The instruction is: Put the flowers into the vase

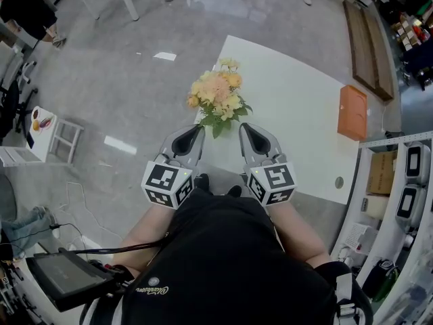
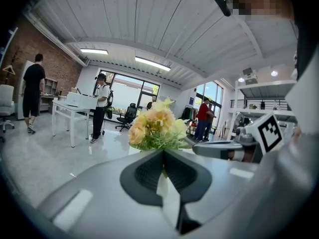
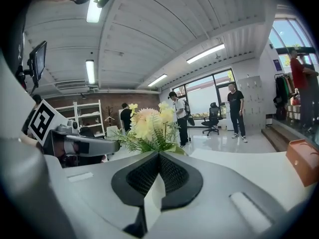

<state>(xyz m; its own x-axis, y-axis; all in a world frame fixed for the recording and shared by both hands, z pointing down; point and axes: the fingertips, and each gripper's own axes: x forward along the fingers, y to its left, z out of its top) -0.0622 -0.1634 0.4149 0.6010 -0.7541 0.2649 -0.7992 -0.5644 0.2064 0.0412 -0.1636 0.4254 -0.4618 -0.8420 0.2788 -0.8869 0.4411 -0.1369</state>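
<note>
A bouquet of peach and yellow flowers point(image 1: 218, 99) with green leaves stands upright near the left edge of the white table point(image 1: 291, 120). Whatever holds its stems is hidden under the blossoms and leaves. My left gripper point(image 1: 199, 131) and right gripper point(image 1: 245, 128) sit side by side at the table's near edge, just short of the bouquet, one on each side. Both are shut with nothing between the jaws. In the left gripper view the flowers point(image 2: 155, 127) rise just beyond the shut left gripper point(image 2: 163, 152). In the right gripper view the flowers point(image 3: 148, 126) stand beyond the shut right gripper point(image 3: 158, 154).
An orange box point(image 1: 352, 112) lies at the table's right edge. Shelving point(image 1: 406, 181) stands to the right and a wooden bench point(image 1: 369, 42) beyond it. A small white stool point(image 1: 49, 137) is on the floor at left. People point(image 2: 99, 103) stand far off in the room.
</note>
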